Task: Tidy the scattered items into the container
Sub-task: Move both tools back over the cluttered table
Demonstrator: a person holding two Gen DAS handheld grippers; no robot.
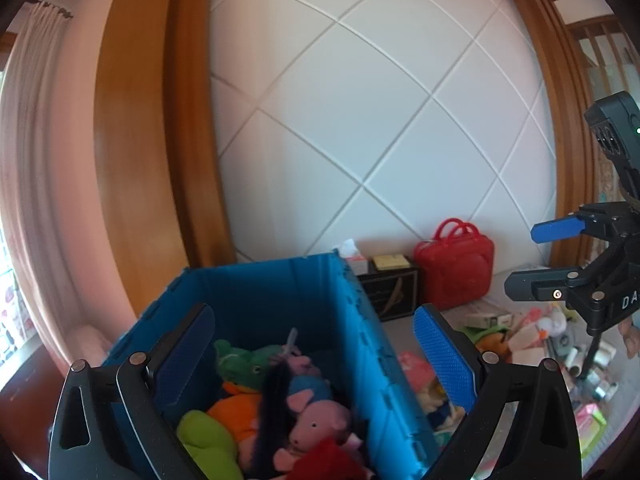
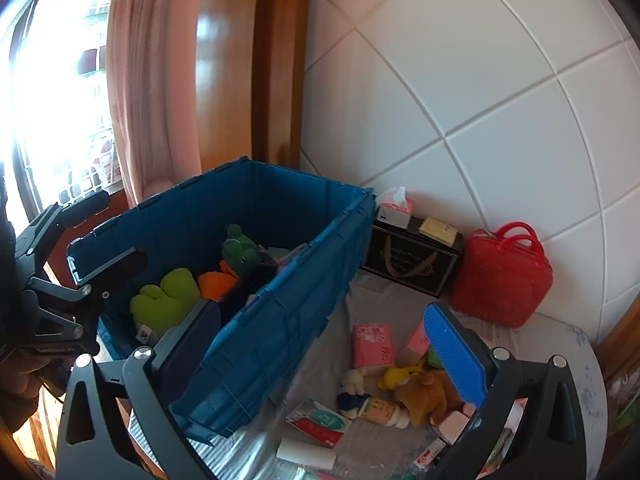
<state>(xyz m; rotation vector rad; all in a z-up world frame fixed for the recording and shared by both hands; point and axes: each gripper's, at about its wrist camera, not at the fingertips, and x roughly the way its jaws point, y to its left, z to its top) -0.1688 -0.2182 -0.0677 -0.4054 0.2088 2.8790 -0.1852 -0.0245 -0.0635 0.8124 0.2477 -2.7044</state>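
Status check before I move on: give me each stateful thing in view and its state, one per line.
Left gripper: open, empty, over the crate.
Right gripper: open, empty, straddling the crate's near wall.
Blue crate: uncovered, partly filled with plush toys.
Red case: closed, upright by the wall.
Tissue box: opened, tissue sticking out.
Loose items: still outside the crate.

Not much you can actually read here. The right gripper has white letters "DA" on its black body, cut off at the frame edge. Print on the boxes and the pink packet is too blurry.
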